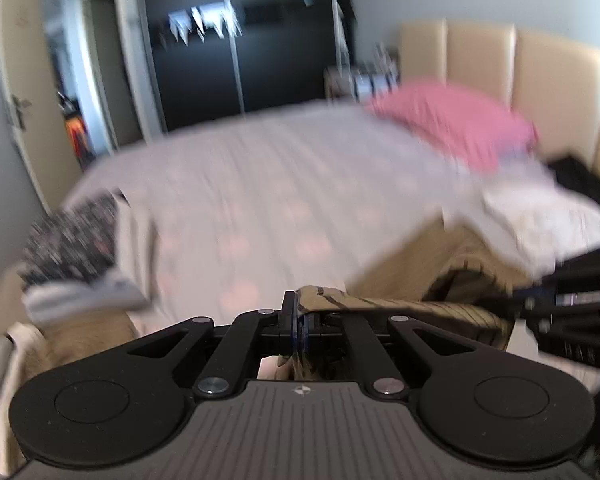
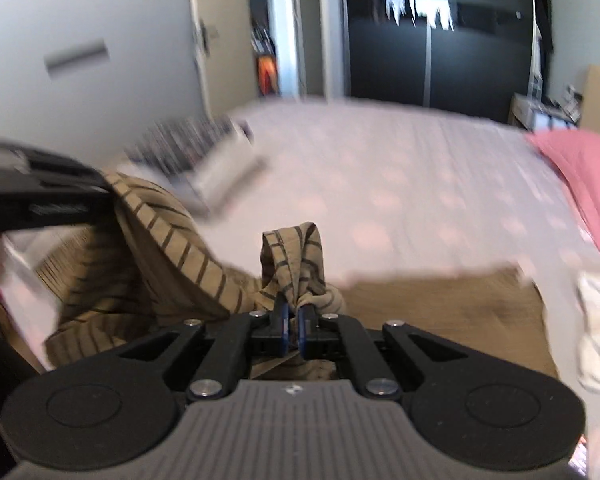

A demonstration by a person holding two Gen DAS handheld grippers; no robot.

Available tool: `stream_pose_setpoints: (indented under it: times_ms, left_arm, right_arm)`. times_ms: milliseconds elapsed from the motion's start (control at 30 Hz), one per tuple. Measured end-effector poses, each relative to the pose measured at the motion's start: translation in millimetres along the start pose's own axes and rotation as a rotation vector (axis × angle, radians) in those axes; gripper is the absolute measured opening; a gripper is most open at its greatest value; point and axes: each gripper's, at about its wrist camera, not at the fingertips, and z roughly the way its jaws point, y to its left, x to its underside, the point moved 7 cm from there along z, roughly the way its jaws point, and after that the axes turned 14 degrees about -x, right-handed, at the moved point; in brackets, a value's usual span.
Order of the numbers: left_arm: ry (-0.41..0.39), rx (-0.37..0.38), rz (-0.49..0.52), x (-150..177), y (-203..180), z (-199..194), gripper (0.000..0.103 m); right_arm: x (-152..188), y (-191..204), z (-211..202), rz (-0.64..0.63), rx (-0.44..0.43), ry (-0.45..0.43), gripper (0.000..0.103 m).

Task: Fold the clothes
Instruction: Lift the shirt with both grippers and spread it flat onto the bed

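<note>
While both grippers are clamped on cloth, no fold shows yet: the left gripper (image 1: 300, 320) has its jaws together on an edge of the tan striped garment (image 2: 172, 240), and the right gripper (image 2: 291, 318) pinches a bunched loop of the same garment, which hangs slack between them above the near edge of the bed (image 1: 260, 184). Beyond it, a small stack of folded clothes (image 1: 76, 256) sits at the bed's left edge, and a loose pile of pale clothes (image 1: 540, 220) lies toward the right edge near the pink pillow (image 1: 452, 120). Judging by this, the task is partway done, with this garment still to spread and fold, and the pile after it
</note>
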Motion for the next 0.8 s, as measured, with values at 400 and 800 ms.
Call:
stream_pose_setpoints:
  times_ms: [400, 800]
  left_arm:
    - [0.200, 0.121, 0.124, 79.5, -55.4, 62.3, 0.007]
    - [0.278, 0.078, 0.163, 112.3, -49.3, 69.4, 0.031]
  right_arm:
    - [91.4, -68.1, 58.8, 0.154, 0.063, 0.201, 0.007]
    - [118.2, -99.0, 72.5, 0.256, 0.145, 0.269, 0.037]
